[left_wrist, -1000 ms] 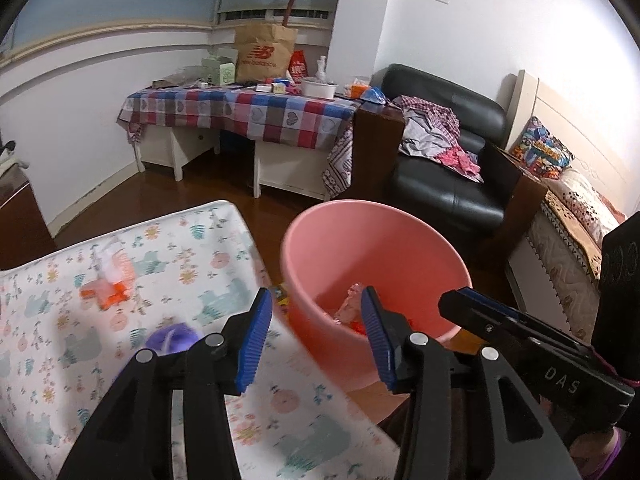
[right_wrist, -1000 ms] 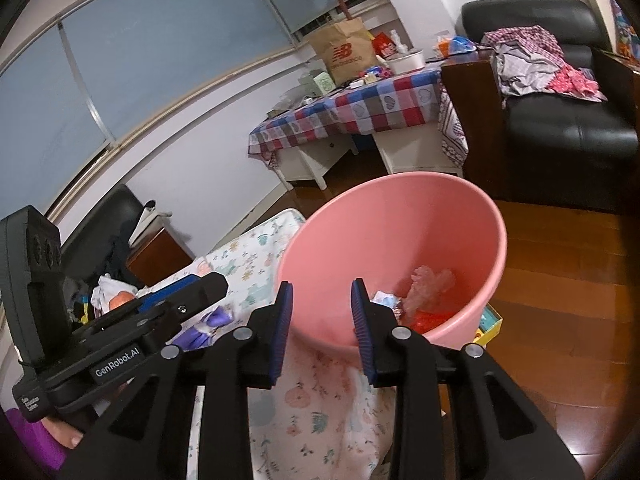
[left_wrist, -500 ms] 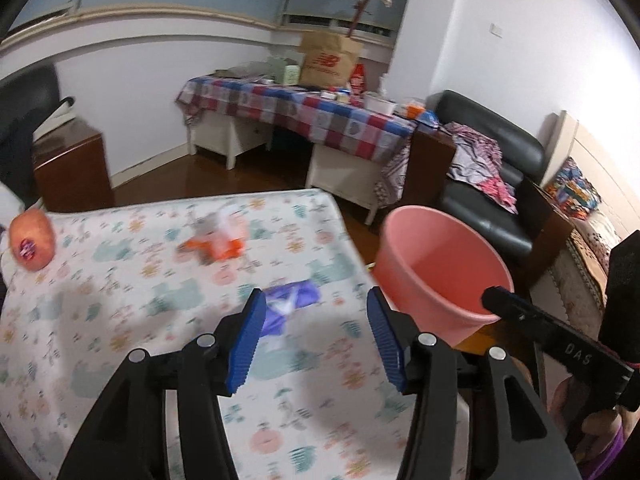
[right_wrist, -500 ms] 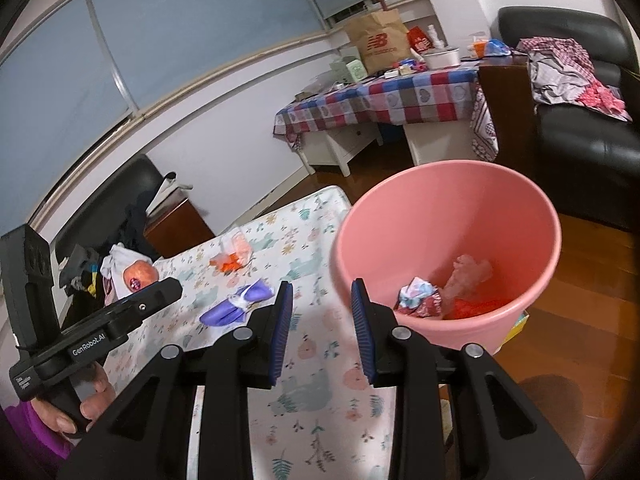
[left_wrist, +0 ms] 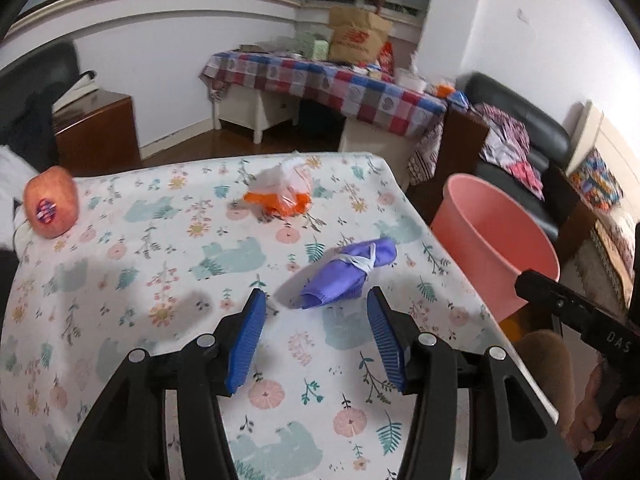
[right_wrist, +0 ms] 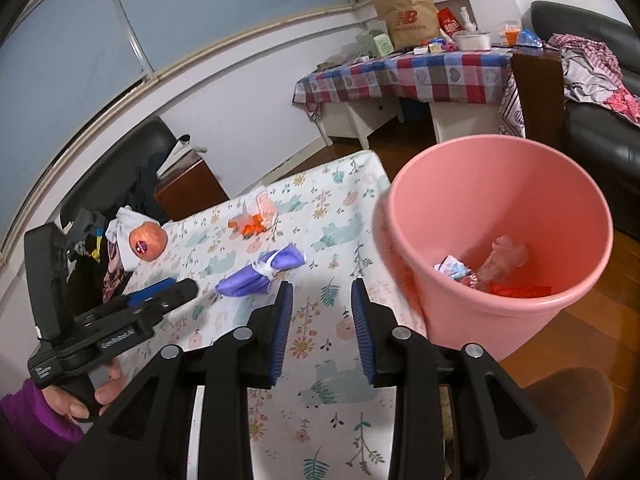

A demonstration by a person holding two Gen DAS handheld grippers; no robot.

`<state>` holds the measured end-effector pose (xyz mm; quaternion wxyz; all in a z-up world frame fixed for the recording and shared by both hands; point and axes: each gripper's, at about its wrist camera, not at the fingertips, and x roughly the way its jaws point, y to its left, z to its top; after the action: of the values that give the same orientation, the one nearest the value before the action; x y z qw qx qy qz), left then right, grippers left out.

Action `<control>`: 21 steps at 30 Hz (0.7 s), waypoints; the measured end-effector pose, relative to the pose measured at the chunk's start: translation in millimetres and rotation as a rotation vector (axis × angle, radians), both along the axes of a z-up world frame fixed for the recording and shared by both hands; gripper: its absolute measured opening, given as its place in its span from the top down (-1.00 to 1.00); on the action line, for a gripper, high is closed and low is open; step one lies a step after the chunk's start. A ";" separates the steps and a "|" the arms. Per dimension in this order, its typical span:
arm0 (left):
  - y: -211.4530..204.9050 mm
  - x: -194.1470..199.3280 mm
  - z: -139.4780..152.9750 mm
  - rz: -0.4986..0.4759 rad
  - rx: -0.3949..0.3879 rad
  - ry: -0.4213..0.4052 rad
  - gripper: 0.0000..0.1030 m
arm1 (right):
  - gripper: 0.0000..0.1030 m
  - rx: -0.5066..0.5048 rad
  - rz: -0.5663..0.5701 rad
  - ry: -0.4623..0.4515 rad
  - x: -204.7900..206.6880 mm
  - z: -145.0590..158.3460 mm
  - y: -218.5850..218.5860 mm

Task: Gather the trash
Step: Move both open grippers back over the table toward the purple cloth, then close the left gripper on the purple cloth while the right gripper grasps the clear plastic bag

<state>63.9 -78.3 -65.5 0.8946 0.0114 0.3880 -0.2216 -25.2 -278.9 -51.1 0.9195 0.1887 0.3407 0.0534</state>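
A purple cloth bundle tied with a white band [left_wrist: 348,268] [right_wrist: 260,272] lies on the floral-cloth table [left_wrist: 160,280]. My left gripper [left_wrist: 316,295] hovers just before its near end, open wide, with nothing between the pads. A crumpled orange-and-clear plastic bag [left_wrist: 280,194] [right_wrist: 254,216] sits farther back. Off the table's right edge stands the pink bucket [left_wrist: 492,240] [right_wrist: 500,220], with several scraps [right_wrist: 480,264] inside. My right gripper [right_wrist: 321,286] is open and empty over the table's near right part, left of the bucket.
A reddish apple with a sticker [left_wrist: 50,208] [right_wrist: 146,240] rests at the table's far left corner. Behind are a checked-cloth table [left_wrist: 328,84] with a paper bag, a brown cabinet [left_wrist: 96,128] and a black sofa [left_wrist: 520,148]. Wooden floor surrounds the bucket.
The left gripper swung from above the bucket leftwards over the table, down toward the purple bundle, and its jaws widened. The right gripper drew back from the bucket, its gap unchanged.
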 end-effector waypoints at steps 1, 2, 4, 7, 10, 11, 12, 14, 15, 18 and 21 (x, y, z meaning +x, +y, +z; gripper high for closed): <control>-3.8 2.4 -2.1 -0.020 0.011 0.001 -0.01 | 0.40 -0.001 0.003 0.003 1.2 -0.8 0.9; -8.0 6.7 -5.0 -0.047 0.028 0.003 -0.01 | 0.40 -0.003 0.006 0.007 2.2 -1.6 1.7; -15.4 13.5 -10.0 -0.086 0.065 0.005 -0.01 | 0.40 -0.005 0.009 0.014 4.2 -3.6 2.9; -22.8 23.2 -15.3 -0.126 0.111 -0.004 -0.01 | 0.40 -0.001 0.005 0.024 5.8 -6.2 1.0; -29.2 30.1 -21.2 -0.164 0.143 -0.001 -0.01 | 0.40 0.004 -0.002 0.035 9.0 -9.2 -2.0; -31.7 31.8 -24.0 -0.182 0.151 0.002 0.00 | 0.40 0.006 -0.004 0.038 10.0 -10.1 -2.6; -32.4 33.1 -25.9 -0.189 0.156 0.004 0.00 | 0.40 0.007 -0.004 0.040 10.9 -10.9 -3.3; -34.1 33.5 -29.6 -0.207 0.150 0.016 0.30 | 0.40 0.007 -0.004 0.042 12.4 -12.2 -3.5; -34.2 33.6 -31.1 -0.210 0.146 0.023 0.39 | 0.40 0.007 -0.002 0.044 13.6 -13.0 -3.4; -32.8 32.6 -32.3 -0.208 0.131 0.027 0.57 | 0.40 0.009 0.004 0.051 17.3 -14.4 -2.1; -29.7 30.3 -31.2 -0.208 0.113 0.030 0.66 | 0.40 0.005 0.016 0.056 21.6 -15.4 2.3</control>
<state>94.3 -107.9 -96.6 0.8588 0.0987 0.4097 -0.2912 -3.5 -276.6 -66.5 0.9087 0.1894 0.3677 0.0564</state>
